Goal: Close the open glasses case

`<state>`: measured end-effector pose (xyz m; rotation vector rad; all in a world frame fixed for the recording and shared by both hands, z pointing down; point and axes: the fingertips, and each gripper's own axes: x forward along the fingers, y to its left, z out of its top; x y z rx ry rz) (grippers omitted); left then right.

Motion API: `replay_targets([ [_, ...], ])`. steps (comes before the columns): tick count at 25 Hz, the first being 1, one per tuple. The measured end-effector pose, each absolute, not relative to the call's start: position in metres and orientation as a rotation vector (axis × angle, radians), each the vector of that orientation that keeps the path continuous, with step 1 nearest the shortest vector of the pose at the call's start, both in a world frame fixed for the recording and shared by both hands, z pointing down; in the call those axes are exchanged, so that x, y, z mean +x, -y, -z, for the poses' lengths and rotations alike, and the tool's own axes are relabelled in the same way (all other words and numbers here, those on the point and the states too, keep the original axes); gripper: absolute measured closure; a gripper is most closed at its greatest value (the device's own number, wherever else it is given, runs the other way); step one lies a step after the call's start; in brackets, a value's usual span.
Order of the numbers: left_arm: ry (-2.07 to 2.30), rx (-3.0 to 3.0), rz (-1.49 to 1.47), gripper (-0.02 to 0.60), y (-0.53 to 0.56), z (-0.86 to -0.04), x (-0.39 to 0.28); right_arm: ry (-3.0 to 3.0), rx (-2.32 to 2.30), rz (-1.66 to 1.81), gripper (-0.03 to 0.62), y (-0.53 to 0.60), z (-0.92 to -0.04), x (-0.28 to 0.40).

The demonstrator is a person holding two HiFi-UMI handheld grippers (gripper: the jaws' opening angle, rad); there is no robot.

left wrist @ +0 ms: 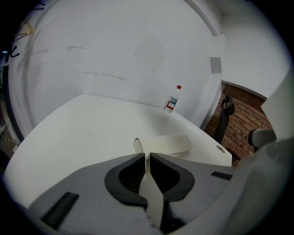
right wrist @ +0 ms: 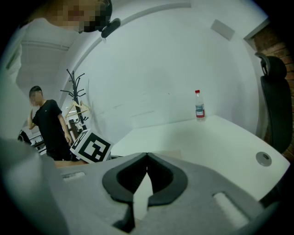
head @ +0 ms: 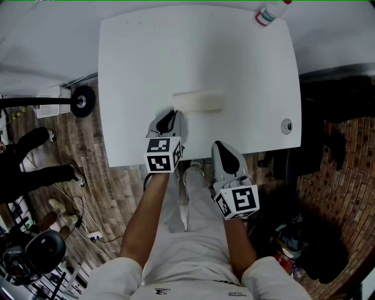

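Observation:
A cream glasses case (head: 199, 101) lies lengthwise in the middle of the white table (head: 146, 64); its lid looks down flat. My left gripper (head: 171, 115) sits just in front of the case's left end, jaws shut with only a thin slit and nothing held. In the left gripper view the case (left wrist: 164, 144) lies right beyond the left gripper (left wrist: 148, 158). My right gripper (head: 219, 145) hovers at the table's near edge, apart from the case, shut and empty. In the right gripper view, the right gripper (right wrist: 146, 158) has its tips touching.
A plastic bottle (head: 270, 12) stands at the table's far right corner. A cable grommet (head: 286, 125) is set in the table's right side. A dark chair (right wrist: 275, 101) stands right of the table. A person in black (right wrist: 48, 124) stands off to the left.

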<state>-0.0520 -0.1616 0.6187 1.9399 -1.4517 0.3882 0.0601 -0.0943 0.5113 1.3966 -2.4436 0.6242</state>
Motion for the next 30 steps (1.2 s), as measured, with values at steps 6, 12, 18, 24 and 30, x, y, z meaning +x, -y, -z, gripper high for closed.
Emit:
replay_targets([
  [6, 1.464, 1.930, -0.395, 0.552, 0.159, -0.617, -0.051, 2.442, 1.395, -0.623, 0.595, 0.096, -0.509, 0.065],
  [12, 1.474, 1.930, -0.388, 0.551, 0.162, -0.606, -0.056, 2.436, 1.393, -0.627, 0.595, 0.100, -0.504, 0.065],
  [18, 1.476, 1.953, -0.387, 0.552, 0.153, -0.583, -0.053, 2.448, 1.402, -0.616, 0.595, 0.101, -0.486, 0.067],
  [24, 1.482, 1.986, -0.372, 0.559, 0.139, -0.548, -0.047, 2.458, 1.421, -0.590, 0.595, 0.100, -0.460, 0.074],
  [30, 1.491, 2.043, -0.343, 0.583, 0.133, -0.501, -0.046, 2.478, 1.442, -0.582, 0.595, 0.101, -0.428, 0.072],
])
